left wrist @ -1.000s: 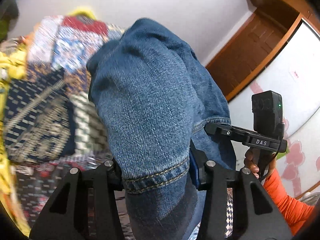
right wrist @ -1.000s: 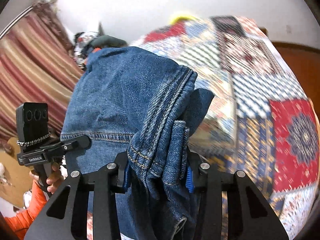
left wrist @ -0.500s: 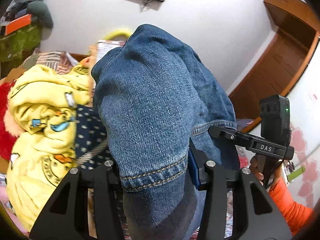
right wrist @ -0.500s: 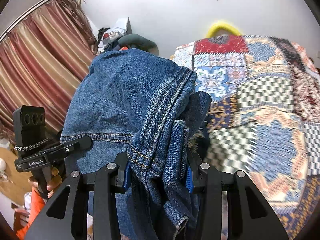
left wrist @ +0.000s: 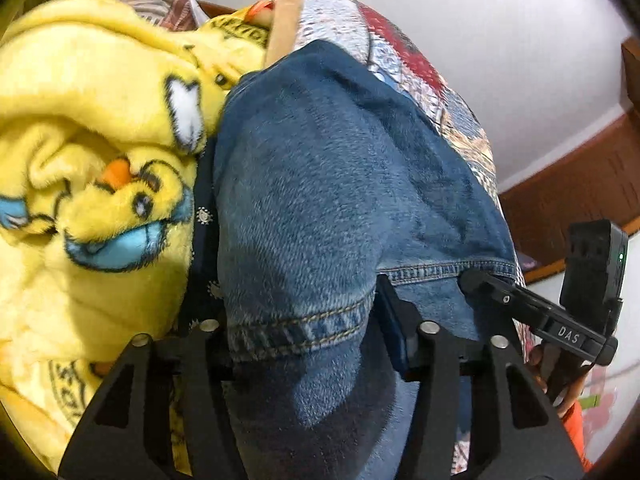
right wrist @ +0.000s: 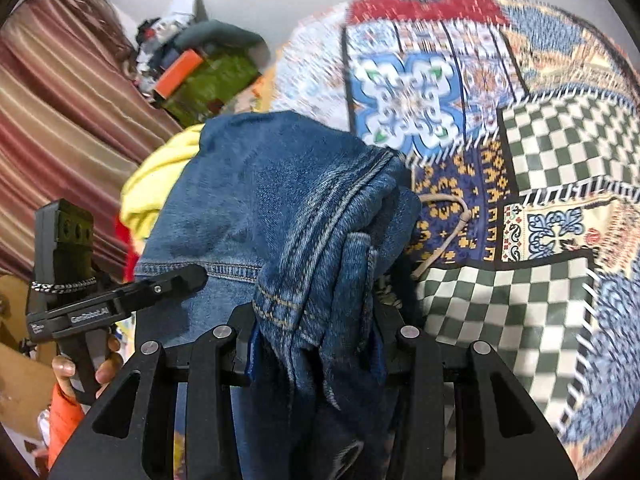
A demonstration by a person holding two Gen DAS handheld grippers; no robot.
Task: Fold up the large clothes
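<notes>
Only left view shows yellow blanket (left wrist: pixel 92 168) beside, perhaps touching, jeans (left wrist: pixel 320 200).

Jeans (left wrist: pixel 320 200) between blanket (left wrist: pixel 88 152) at left and quilt (right wrist: pixel 540 184) at right; cord (right wrist: pixel 448 224) on quilt.

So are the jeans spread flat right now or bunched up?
Bunched: the jeans hang doubled over between the left gripper and right gripper, both clamped on denim.
</notes>
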